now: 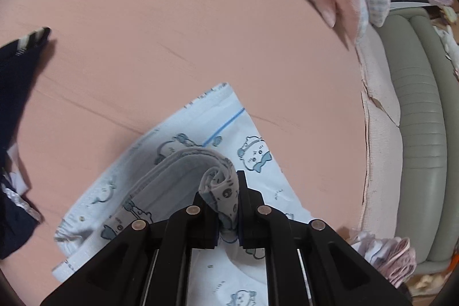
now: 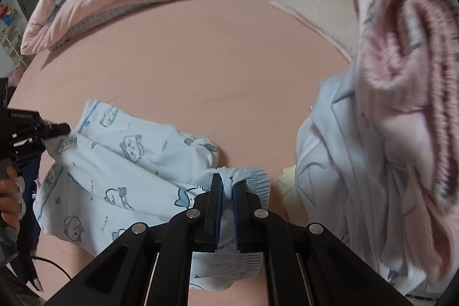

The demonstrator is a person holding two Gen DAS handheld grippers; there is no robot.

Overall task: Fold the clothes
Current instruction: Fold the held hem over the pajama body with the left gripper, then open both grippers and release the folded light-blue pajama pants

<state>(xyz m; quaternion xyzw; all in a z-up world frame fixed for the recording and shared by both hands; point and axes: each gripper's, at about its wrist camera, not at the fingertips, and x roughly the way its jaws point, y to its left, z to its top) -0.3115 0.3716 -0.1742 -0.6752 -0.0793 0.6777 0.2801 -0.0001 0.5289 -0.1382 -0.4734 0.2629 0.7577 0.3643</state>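
Mid-fold: left tool (image 1: 221,208) & right tool (image 2: 227,201) each clamp the printed shorts (image 2: 120,162) over bed (image 2: 186,70), lower frame; next lay edge flat w/o bunching.

Dark garment (image 1: 14,116) cut off at the frame's left edge; pink knit (image 2: 407,93) blurred, its lower end running out of view; person's hand (image 2: 10,197) half cropped; printed garment's (image 2: 120,162) lower part hidden behind gripper linkage.
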